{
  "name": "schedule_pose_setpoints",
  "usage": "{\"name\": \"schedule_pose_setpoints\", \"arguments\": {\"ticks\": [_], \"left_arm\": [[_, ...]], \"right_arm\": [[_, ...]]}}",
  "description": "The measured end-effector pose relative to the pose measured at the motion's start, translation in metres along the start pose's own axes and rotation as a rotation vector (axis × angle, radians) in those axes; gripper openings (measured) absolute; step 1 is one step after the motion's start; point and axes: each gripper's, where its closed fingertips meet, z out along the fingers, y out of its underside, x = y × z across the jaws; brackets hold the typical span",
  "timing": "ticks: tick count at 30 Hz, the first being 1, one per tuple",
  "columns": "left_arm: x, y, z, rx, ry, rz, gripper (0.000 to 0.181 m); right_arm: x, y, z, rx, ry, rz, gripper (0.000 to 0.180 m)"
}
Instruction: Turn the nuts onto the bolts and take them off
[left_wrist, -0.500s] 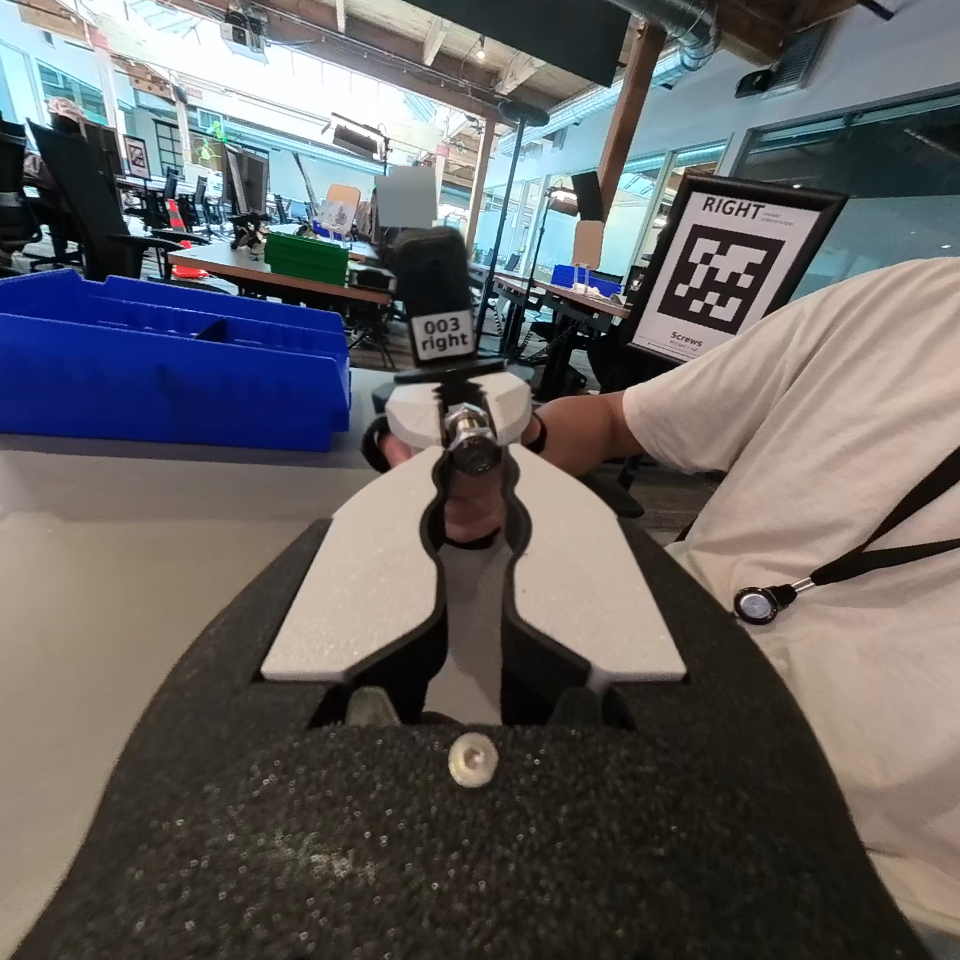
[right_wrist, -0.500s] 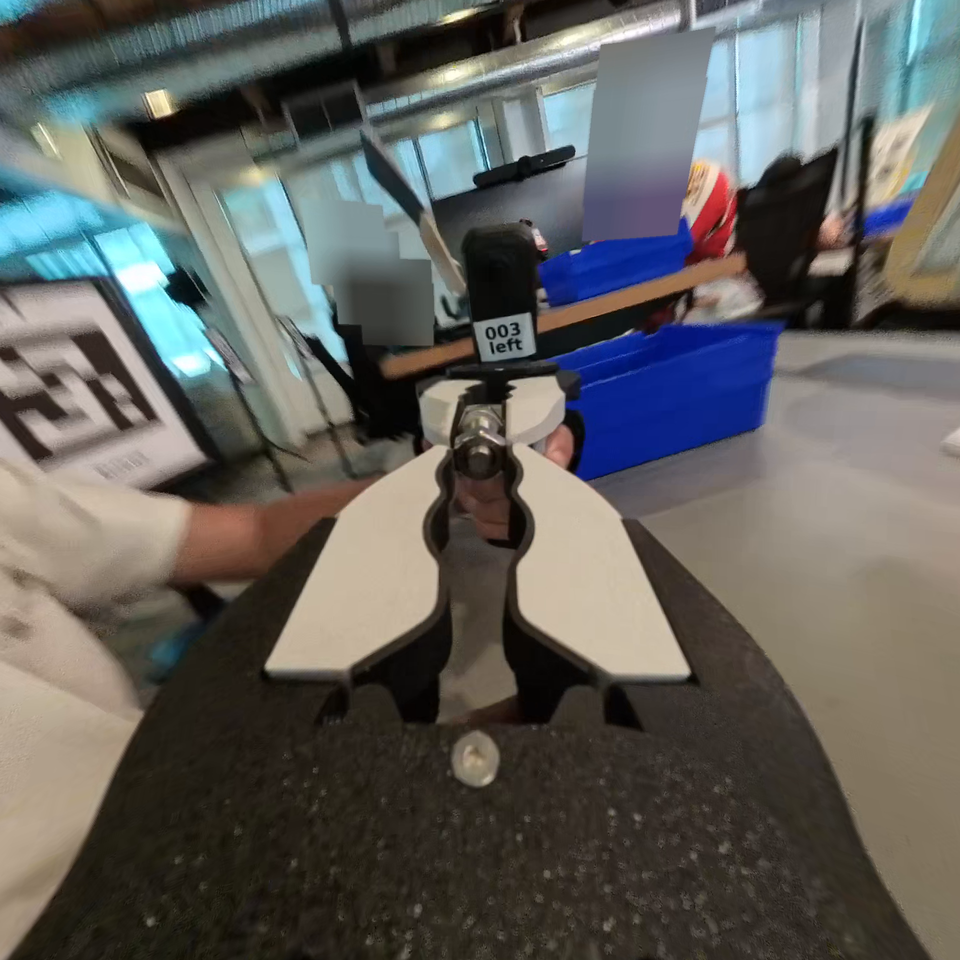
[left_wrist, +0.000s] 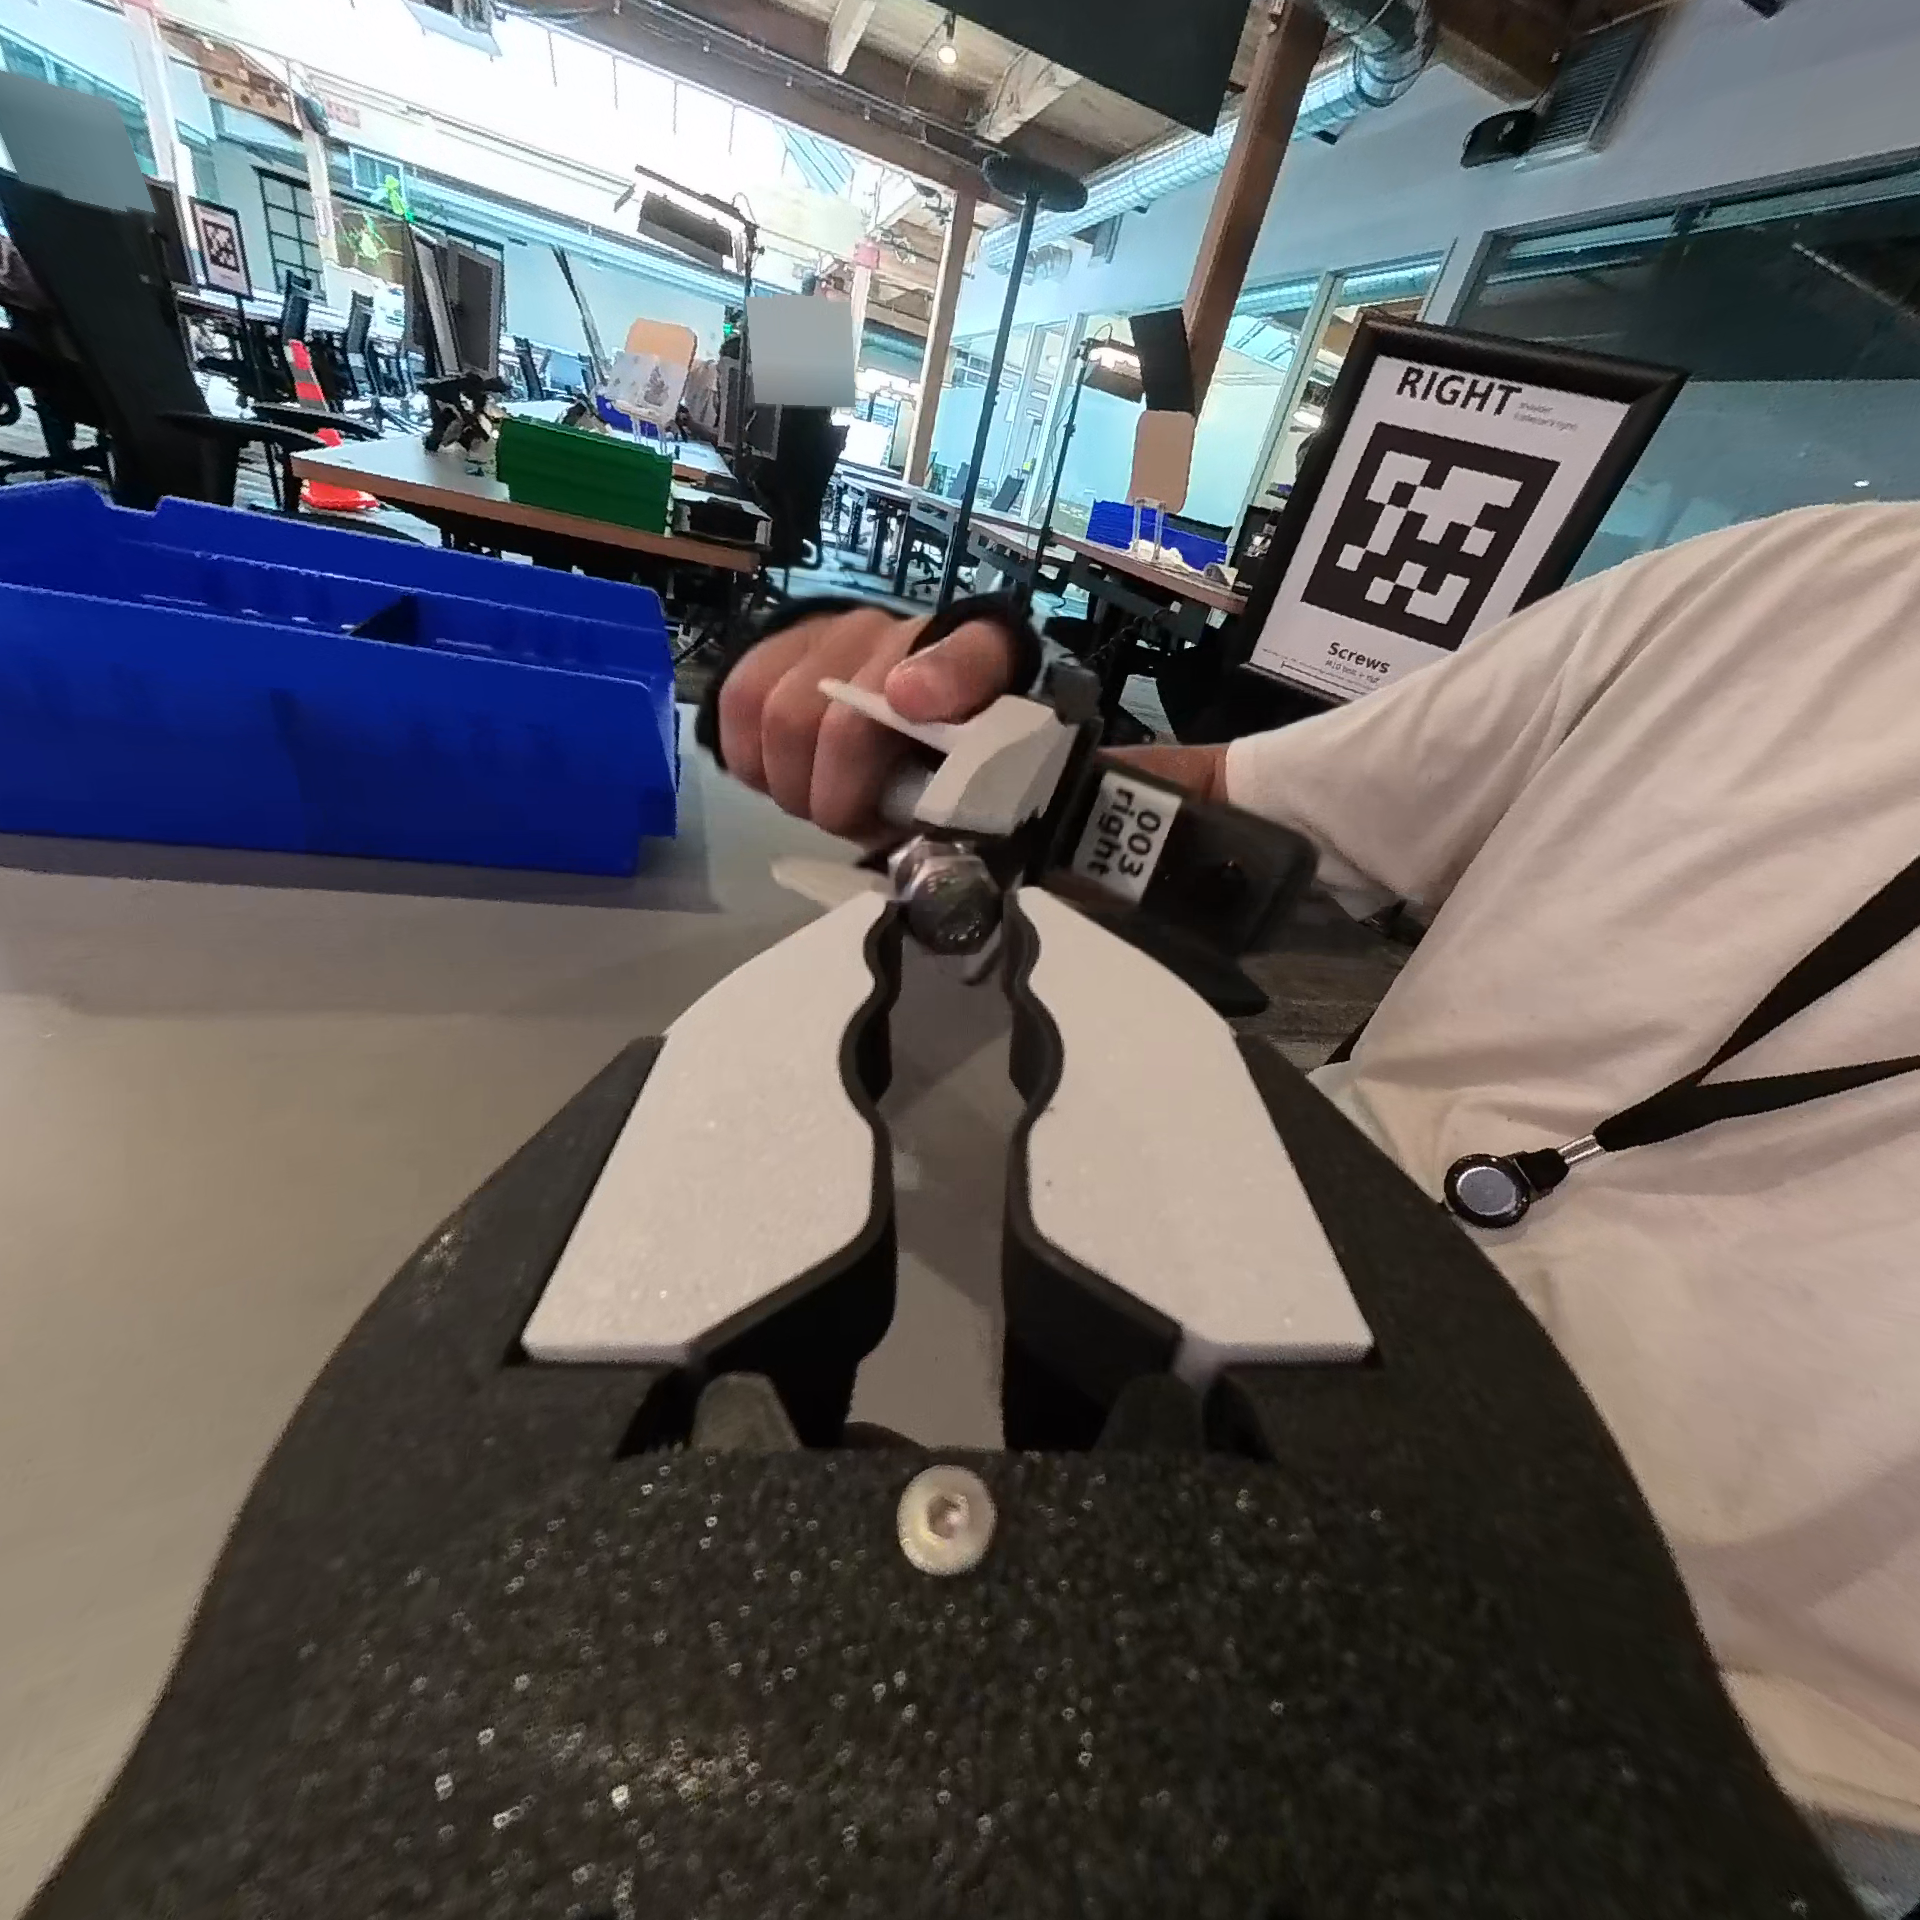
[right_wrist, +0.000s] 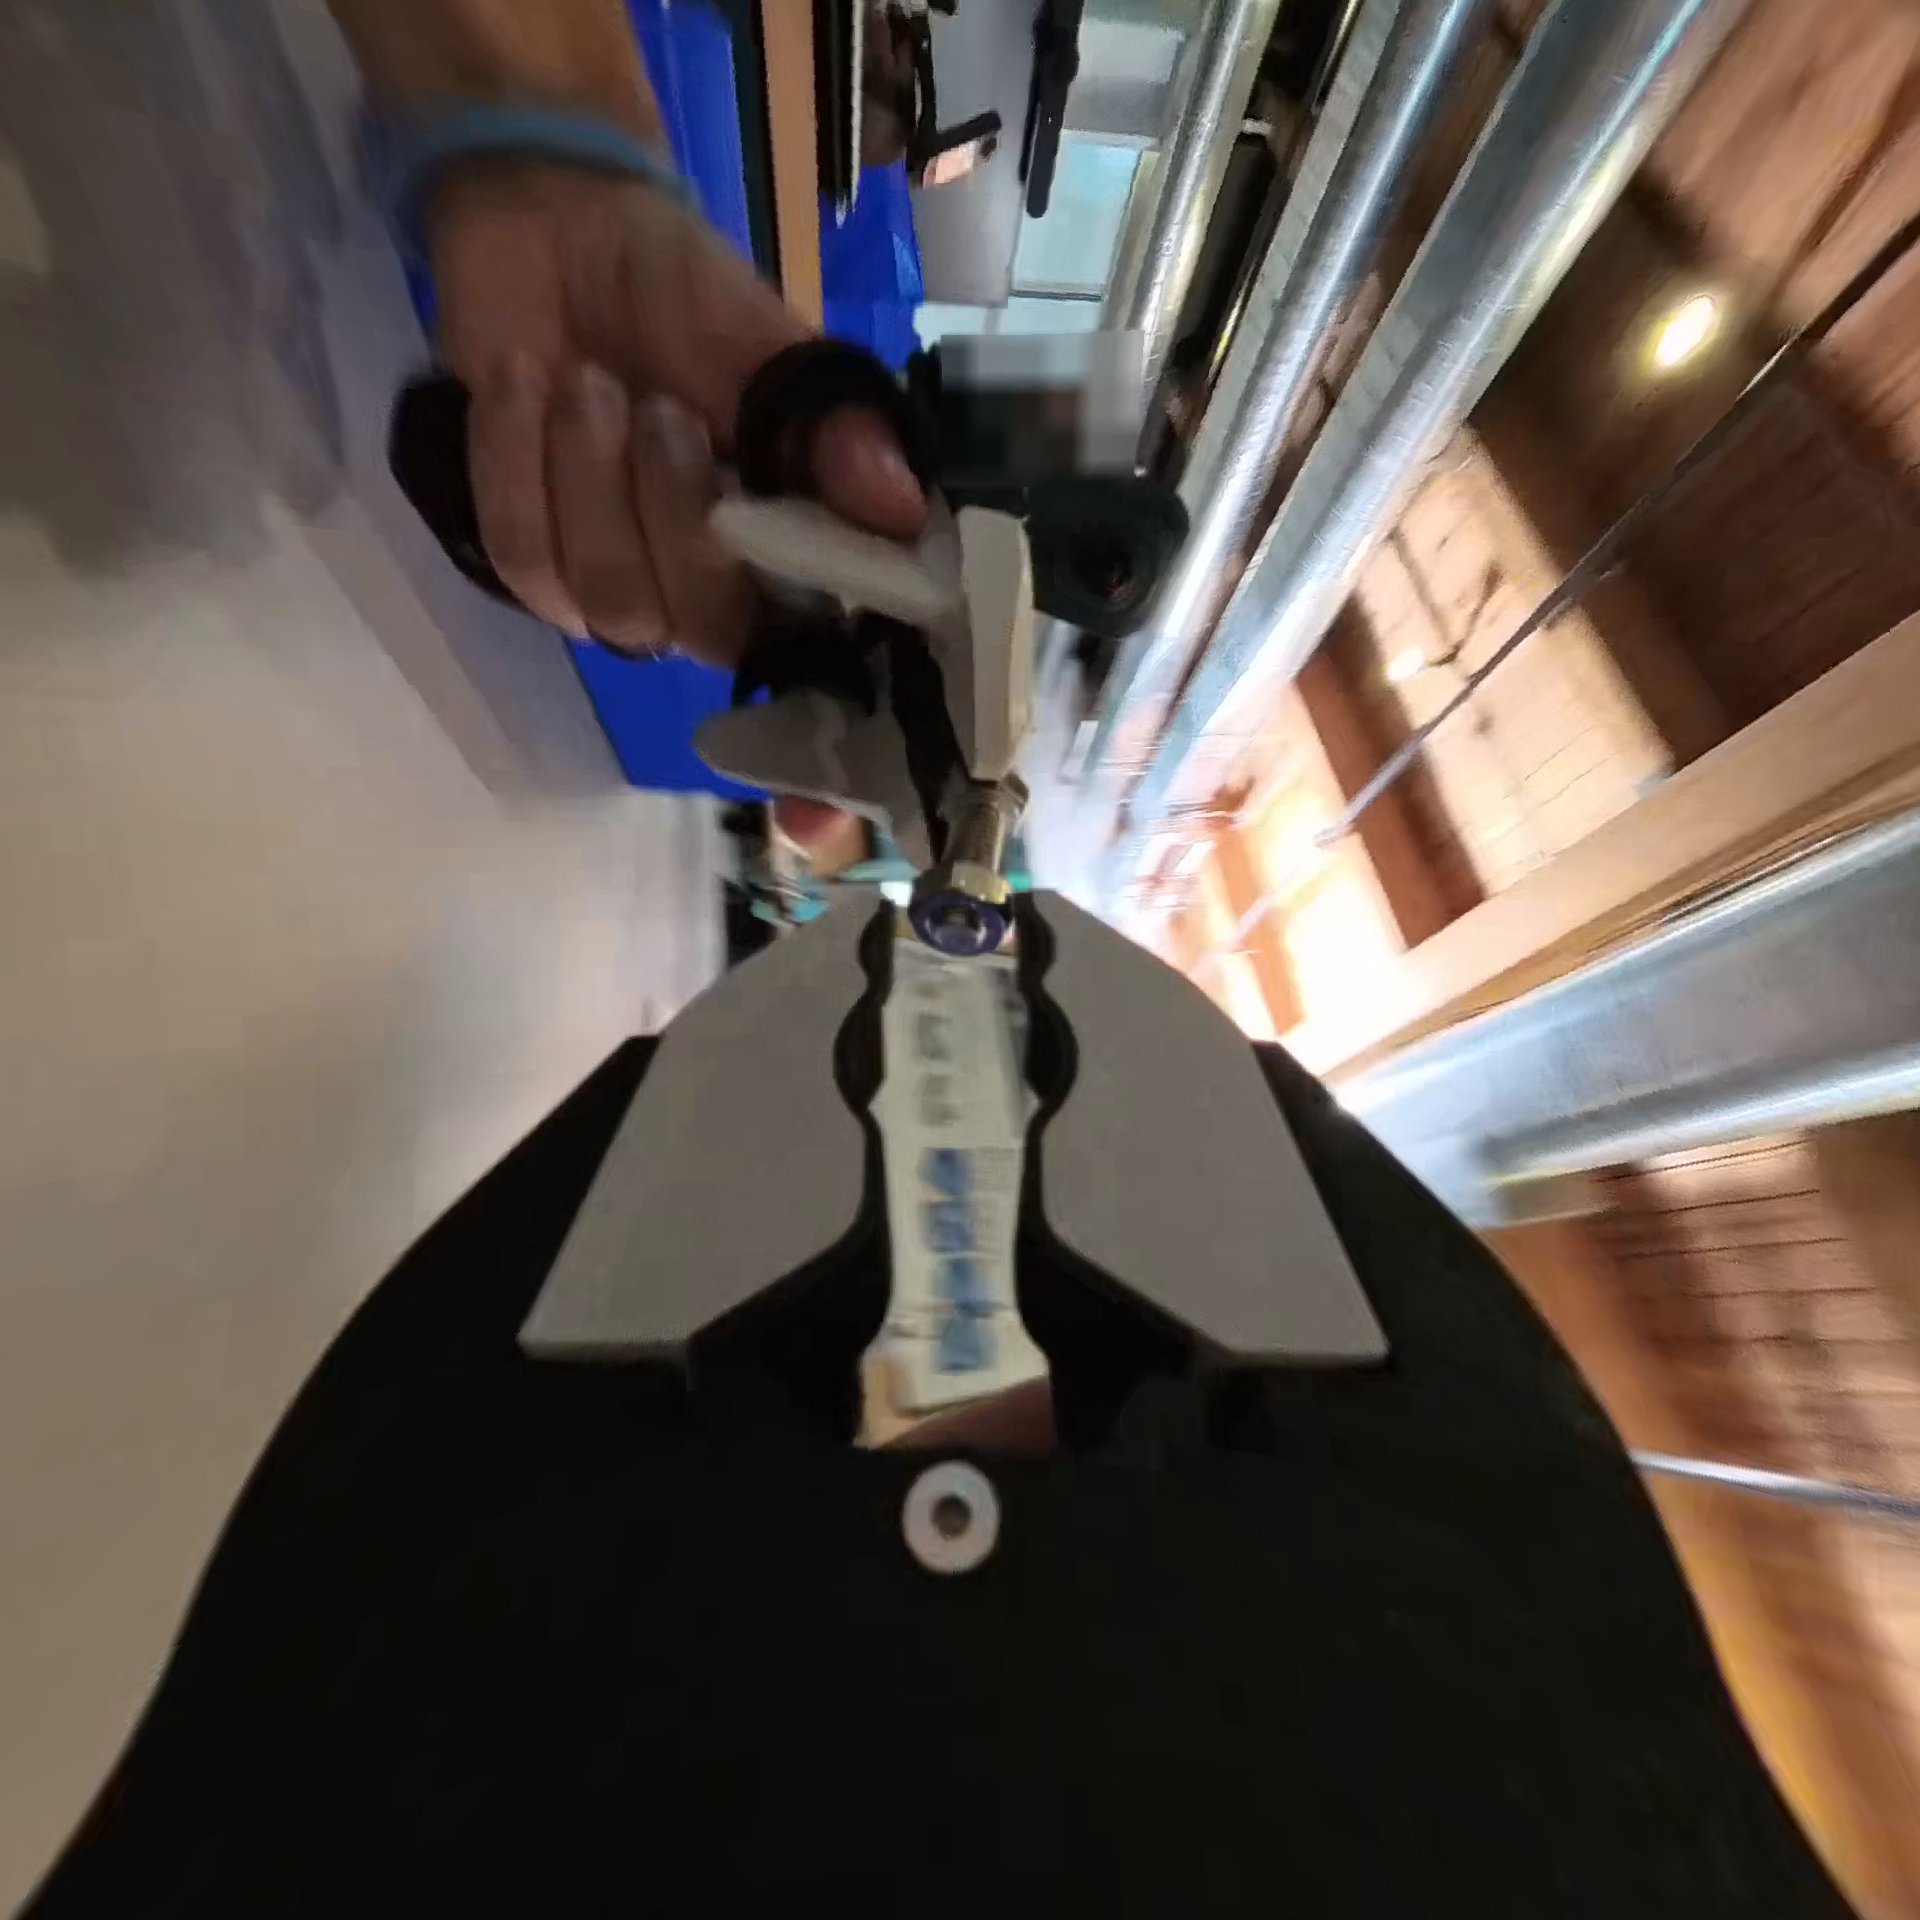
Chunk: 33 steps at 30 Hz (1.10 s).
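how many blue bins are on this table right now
1. The blue bin sits on the grey table, left of the two grippers. Smaller blue bins on distant tables aren't counted, and more here may be out of view.

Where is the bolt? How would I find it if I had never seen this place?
Find the grey table with the big blue bin on it. In front of the bin, two grippers meet tip to tip. The bolt is the small shiny metal piece pinched between them, the only silver thing among white fingers.
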Motion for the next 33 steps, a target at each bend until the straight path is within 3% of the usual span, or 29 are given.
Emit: {"name": "schedule_pose_setpoints", "arguments": {"ticks": [2, 5, 8, 10, 13, 17, 20, 23, 26, 33], "left_arm": [[0.001, -0.003, -0.002, 0.015, 0.003, 0.002, 0.017], [0.002, -0.006, -0.004, 0.03, 0.002, 0.01, 0.018], [0.001, -0.007, -0.004, 0.03, -0.003, 0.017, 0.018], [0.0, -0.005, -0.003, 0.021, -0.011, 0.021, 0.018], [-0.002, -0.002, -0.002, 0.009, -0.02, 0.022, 0.018], [-0.004, 0.0, -0.001, 0.005, -0.025, 0.017, 0.018], [-0.004, 0.0, -0.001, 0.005, -0.027, 0.015, 0.018], [-0.004, -0.001, -0.002, 0.008, -0.028, 0.015, 0.018], [0.0, -0.002, -0.002, 0.014, -0.006, 0.012, 0.018], [-0.002, 0.001, -0.002, -0.012, -0.015, 0.008, 0.018]], "right_arm": [[-0.004, -0.003, -0.003, 0.013, -0.054, 0.308, 0.042], [-0.012, -0.005, -0.005, 0.035, -0.183, 0.963, 0.06], [-0.014, -0.009, -0.006, 0.138, -0.347, 1.639, 0.057], [-0.002, -0.003, -0.008, 0.271, -0.369, 2.019, 0.048], [0.002, 0.008, -0.007, 0.372, -0.361, 2.248, 0.038], [-0.006, -0.001, -0.003, 0.338, -0.406, 2.189, 0.036], [-0.003, -0.005, -0.001, 0.344, -0.403, 2.151, 0.019], [0.001, -0.002, 0.001, 0.295, -0.342, 1.986, 0.018], [0.005, -0.004, 0.001, 0.19, -0.258, 1.512, 0.018], [0.002, 0.004, 0.001, -0.051, -0.123, 0.16, 0.017]]}}
